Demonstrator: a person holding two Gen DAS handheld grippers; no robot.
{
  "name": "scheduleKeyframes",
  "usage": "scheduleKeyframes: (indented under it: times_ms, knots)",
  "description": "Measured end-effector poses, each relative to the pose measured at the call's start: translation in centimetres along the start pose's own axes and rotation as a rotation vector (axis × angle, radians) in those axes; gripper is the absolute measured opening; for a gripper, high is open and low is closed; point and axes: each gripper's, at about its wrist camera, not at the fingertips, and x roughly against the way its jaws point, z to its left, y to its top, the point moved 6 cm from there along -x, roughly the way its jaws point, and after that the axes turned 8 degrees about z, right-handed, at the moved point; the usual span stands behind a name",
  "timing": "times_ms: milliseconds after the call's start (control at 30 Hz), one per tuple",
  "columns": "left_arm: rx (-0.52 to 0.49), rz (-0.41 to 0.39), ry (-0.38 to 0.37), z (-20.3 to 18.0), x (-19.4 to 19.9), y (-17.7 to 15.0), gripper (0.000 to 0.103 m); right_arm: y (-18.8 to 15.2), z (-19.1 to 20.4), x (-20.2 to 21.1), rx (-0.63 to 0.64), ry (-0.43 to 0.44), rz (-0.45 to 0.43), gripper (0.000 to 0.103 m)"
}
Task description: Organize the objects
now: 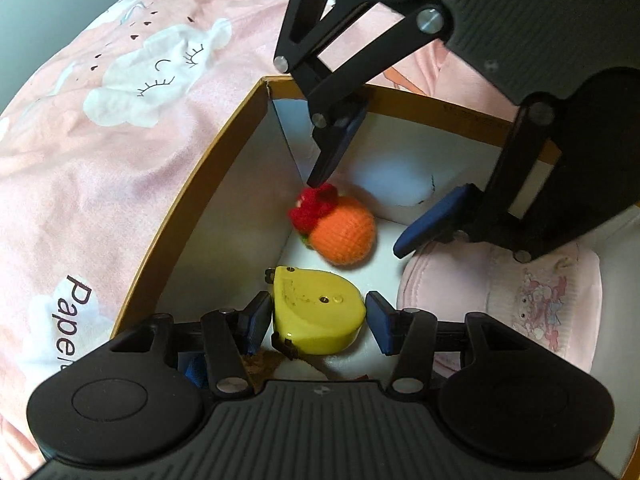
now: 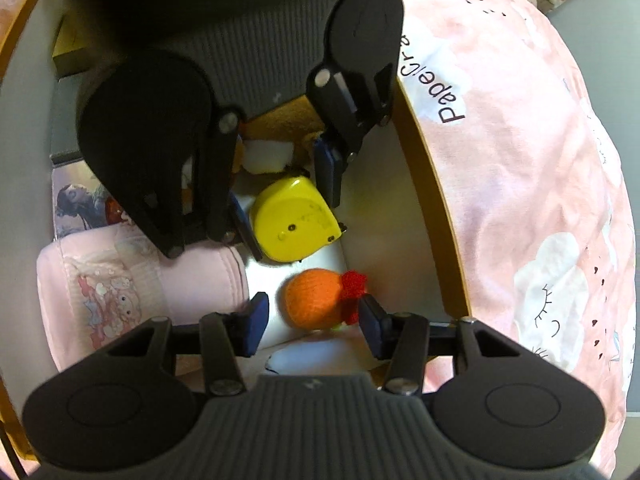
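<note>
Yellow plastic tape measure (image 1: 318,314) and orange knitted ball (image 2: 314,300) lie inside the box between spread claws; withdrawing comes next.

Left hand-held gripper (image 1: 318,320) angled steeply down, jaws spread. Right hand-held gripper (image 2: 314,324) opposite and facing it, likewise tipped steeply down, jaws parted, pads (image 2: 256,316) clear of contact.
</note>
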Motion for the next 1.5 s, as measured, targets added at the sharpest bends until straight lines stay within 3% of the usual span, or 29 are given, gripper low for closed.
scheduleKeyframes:
  times_ms: [367, 633, 800, 833, 867, 1000, 1133, 1267, 1367, 1500]
  knots:
    - [0.074, -0.066, 0.062, -0.1, 3.7, -1.0, 0.058, -1.2, 0.3, 3.3, -0.073, -0.017, -0.031, 0.052]
    - [0.192, -0.147, 0.200, -1.1, 12.9, -4.1, 0.059, -1.7, 1.2, 9.6, -0.244, 0.010, -0.089, 0.057]
    - [0.315, -0.168, 0.288, -3.2, 18.5, -4.0, 0.058, -0.8, 2.2, 14.2, -0.416, 0.021, -0.110, 0.057]
    - [0.343, -0.179, 0.299, -3.6, 19.9, -3.8, 0.058, -0.9, 2.4, 15.2, -0.457, 0.028, -0.129, 0.057]
    - [0.368, -0.190, 0.305, -1.2, 19.3, -2.8, 0.058, -0.9, 2.6, 16.3, -0.502, 0.036, -0.153, 0.058]
    - [0.481, -0.249, 0.343, -2.2, 23.4, -4.7, 0.058, -1.5, 3.6, 20.1, -0.684, 0.018, -0.223, 0.069]
    - [0.611, -0.350, 0.337, -2.7, 27.3, -6.3, 0.058, -1.1, 5.6, 22.6, -0.863, -0.005, -0.333, 0.071]
    - [0.736, -0.494, 0.459, -4.3, 30.8, -8.4, 0.057, -1.4, 7.5, 22.7, -1.010, -0.096, -0.460, 0.085]
    - [0.847, -0.559, 0.527, -5.6, 31.3, -10.2, 0.057, -2.1, 9.9, 23.3, -1.093, -0.160, -0.540, 0.087]
    - [0.921, -0.553, 0.578, -7.5, 29.4, -12.0, 0.057, -3.2, 12.9, 23.0, -1.192, -0.211, -0.626, 0.089]
